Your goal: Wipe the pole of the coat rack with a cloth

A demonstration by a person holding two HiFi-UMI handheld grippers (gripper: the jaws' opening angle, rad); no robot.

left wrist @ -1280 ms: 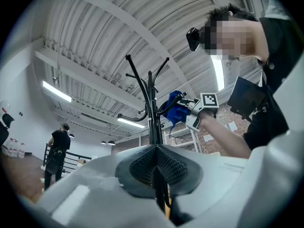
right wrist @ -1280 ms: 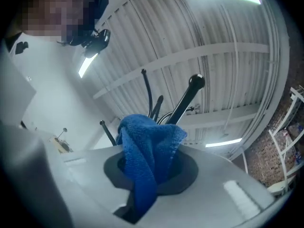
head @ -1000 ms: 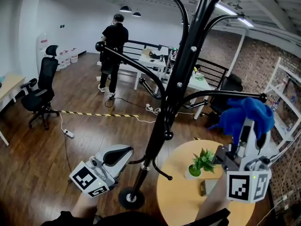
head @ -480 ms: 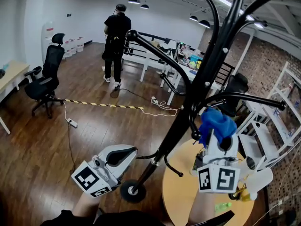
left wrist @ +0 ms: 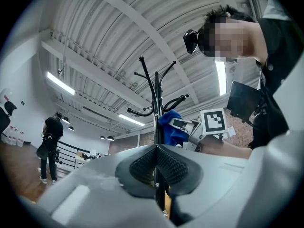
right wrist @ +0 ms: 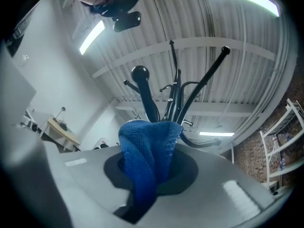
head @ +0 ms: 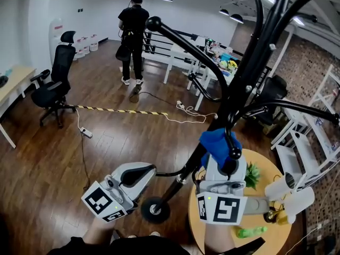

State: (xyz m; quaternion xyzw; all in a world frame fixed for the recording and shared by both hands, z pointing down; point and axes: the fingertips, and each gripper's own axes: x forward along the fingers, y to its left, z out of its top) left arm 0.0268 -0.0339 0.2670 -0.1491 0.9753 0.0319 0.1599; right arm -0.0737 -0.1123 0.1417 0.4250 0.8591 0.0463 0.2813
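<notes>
Low on the left of the head view, the left gripper point(head: 153, 170) lies nearly level and points right, toward the foot of the rack's pole point(head: 241, 89). The hand point(head: 98, 228) under it shows only in part. Its jaws are pressed together on a thin low hook point(head: 169, 173) that curves out from the pole just above the round base point(head: 154, 210). In the left gripper view, that black bar runs along the seam between the pads.

The right gripper point(head: 223, 161) stands upright beside the pole, its marker cube facing the camera. It is over the edge of a round table point(head: 268, 243). Its jaws pinch a blue cloth point(head: 215, 141), which bunches above the tips and touches the pole where a higher hook branches off. In the right gripper view, the cloth fills the gap between the jaws, with one fold hanging down.

Counted: two grippers, one cloth, one rack, one table with one plant point(head: 251, 175), one chair point(head: 53, 86), and one person point(head: 133, 36) standing far back.
</notes>
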